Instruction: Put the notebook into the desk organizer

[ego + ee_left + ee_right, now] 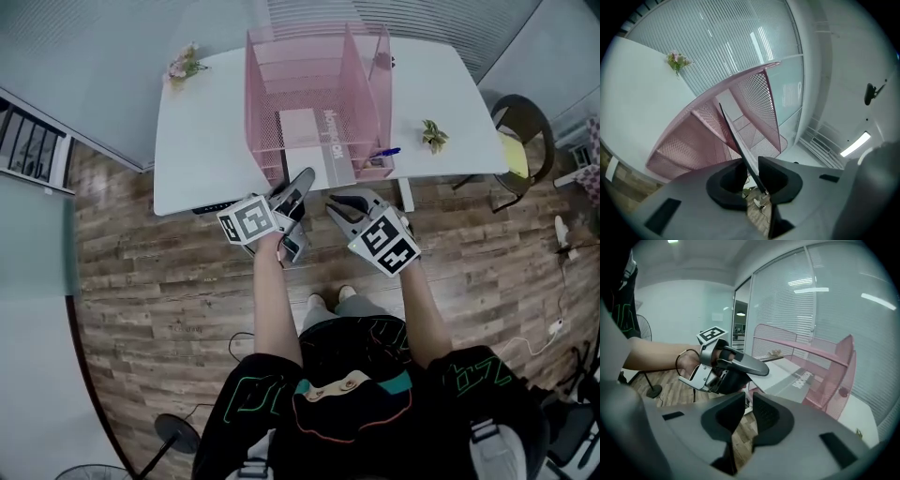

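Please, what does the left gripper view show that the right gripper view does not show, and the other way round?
Only the left gripper view: the notebook seen edge-on, pinched between the pads of the left gripper.
Only the right gripper view: the person's left hand, that gripper from outside, the notebook's printed cover, and the right gripper, jaws slightly apart with nothing between.
Both: the pink mesh organizer on the white table, with the notebook reaching into it.

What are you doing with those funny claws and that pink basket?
A person holds a gripper in each hand. The left gripper pinches the notebook by its edge, and the notebook reaches partly into the pink organizer on the table. The right gripper is empty, jaws slightly apart, next to the left one.
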`<control>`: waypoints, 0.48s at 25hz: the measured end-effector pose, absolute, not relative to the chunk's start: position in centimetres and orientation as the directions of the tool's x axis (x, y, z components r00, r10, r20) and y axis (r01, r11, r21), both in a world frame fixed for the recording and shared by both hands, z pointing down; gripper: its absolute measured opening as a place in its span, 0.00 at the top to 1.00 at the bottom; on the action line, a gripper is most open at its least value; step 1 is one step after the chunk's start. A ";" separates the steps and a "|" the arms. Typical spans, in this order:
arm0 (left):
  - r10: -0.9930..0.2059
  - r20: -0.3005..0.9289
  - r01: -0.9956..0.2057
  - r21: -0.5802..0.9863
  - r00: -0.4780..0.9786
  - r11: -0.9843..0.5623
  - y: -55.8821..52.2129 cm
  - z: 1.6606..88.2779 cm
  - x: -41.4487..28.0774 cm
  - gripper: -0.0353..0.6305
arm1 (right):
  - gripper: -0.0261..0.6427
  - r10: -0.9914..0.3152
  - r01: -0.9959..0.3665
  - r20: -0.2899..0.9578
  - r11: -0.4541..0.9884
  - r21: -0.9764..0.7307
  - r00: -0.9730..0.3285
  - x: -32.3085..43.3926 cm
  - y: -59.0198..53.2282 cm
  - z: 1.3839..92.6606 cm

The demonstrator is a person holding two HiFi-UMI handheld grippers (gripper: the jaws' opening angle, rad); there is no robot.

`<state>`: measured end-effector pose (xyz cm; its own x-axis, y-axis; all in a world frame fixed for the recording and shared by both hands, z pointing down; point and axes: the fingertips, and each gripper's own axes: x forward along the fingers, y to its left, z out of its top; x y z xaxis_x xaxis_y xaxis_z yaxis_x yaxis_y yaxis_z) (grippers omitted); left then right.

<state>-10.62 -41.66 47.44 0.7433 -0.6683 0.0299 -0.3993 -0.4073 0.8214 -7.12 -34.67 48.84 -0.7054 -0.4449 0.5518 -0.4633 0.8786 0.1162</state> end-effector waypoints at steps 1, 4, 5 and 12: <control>-0.663 0.036 -0.404 0.818 0.747 -0.410 -41.7 47.4 -10.6 0.83 | 0.88 -0.448 -0.457 0.561 0.879 0.134 -0.696 -7.6 -34.7 48.9; -0.656 0.048 -0.418 0.805 0.753 -0.421 -41.9 47.5 -10.6 0.82 | 0.88 -0.472 -0.454 0.591 0.870 0.193 -0.654 -8.7 -35.2 49.3; -0.652 0.050 -0.419 0.802 0.757 -0.425 -42.0 47.5 -10.4 0.81 | 0.88 -0.480 -0.454 0.594 0.866 0.207 -0.645 -9.0 -35.4 49.4; -0.640 0.059 -0.434 0.781 0.766 -0.448 -41.9 47.5 -11.6 0.56 | 0.88 -0.529 -0.462 0.591 0.843 0.277 -0.610 -10.2 -38.3 49.4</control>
<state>-11.60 -41.87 47.48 0.7660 -0.6401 0.0588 -0.4344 -0.4480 0.7815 -10.21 -38.33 49.40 -0.6097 -0.5285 0.5907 -0.4618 0.8425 0.2772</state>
